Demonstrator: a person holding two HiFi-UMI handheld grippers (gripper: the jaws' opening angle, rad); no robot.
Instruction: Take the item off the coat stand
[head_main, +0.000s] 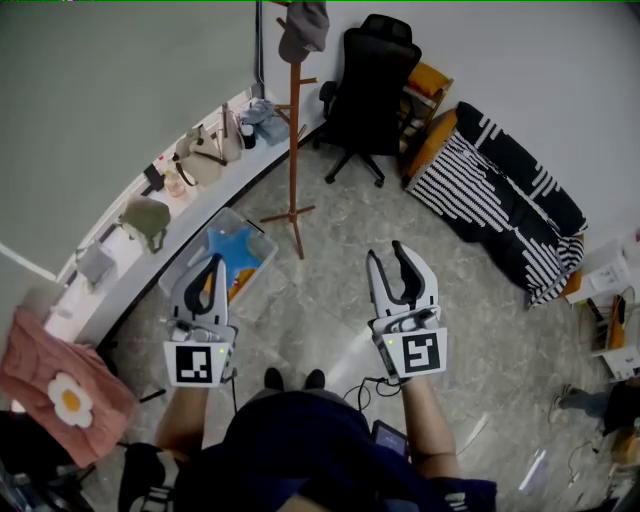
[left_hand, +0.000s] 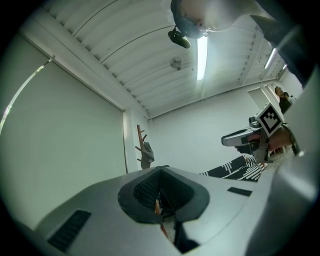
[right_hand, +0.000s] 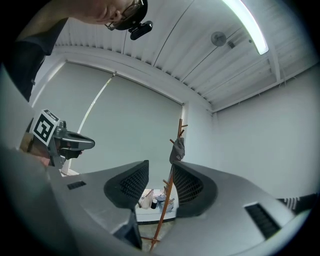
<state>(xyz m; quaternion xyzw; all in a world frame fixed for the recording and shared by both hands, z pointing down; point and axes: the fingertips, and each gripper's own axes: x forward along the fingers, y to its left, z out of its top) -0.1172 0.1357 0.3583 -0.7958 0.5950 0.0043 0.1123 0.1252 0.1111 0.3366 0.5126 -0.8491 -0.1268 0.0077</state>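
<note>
A brown wooden coat stand (head_main: 293, 130) rises from the tiled floor ahead of me, with a grey cap-like item (head_main: 303, 28) hanging at its top. Both grippers are held low in front of my body, well short of the stand. My left gripper (head_main: 212, 263) is shut with nothing in it. My right gripper (head_main: 386, 252) is open and empty. In the right gripper view the stand (right_hand: 166, 205) shows through the gap between the jaws, and the grey item (right_hand: 177, 150) hangs above them. The left gripper view shows the stand (left_hand: 140, 145) and the item (left_hand: 147, 151) far off.
A black office chair (head_main: 365, 85) stands behind the stand. A striped black-and-white sofa (head_main: 505, 200) lies at the right. A white counter (head_main: 140, 270) with bags runs along the left wall, with a clear bin (head_main: 228, 252) beside it. A pink flowered cloth (head_main: 60, 385) is at my left.
</note>
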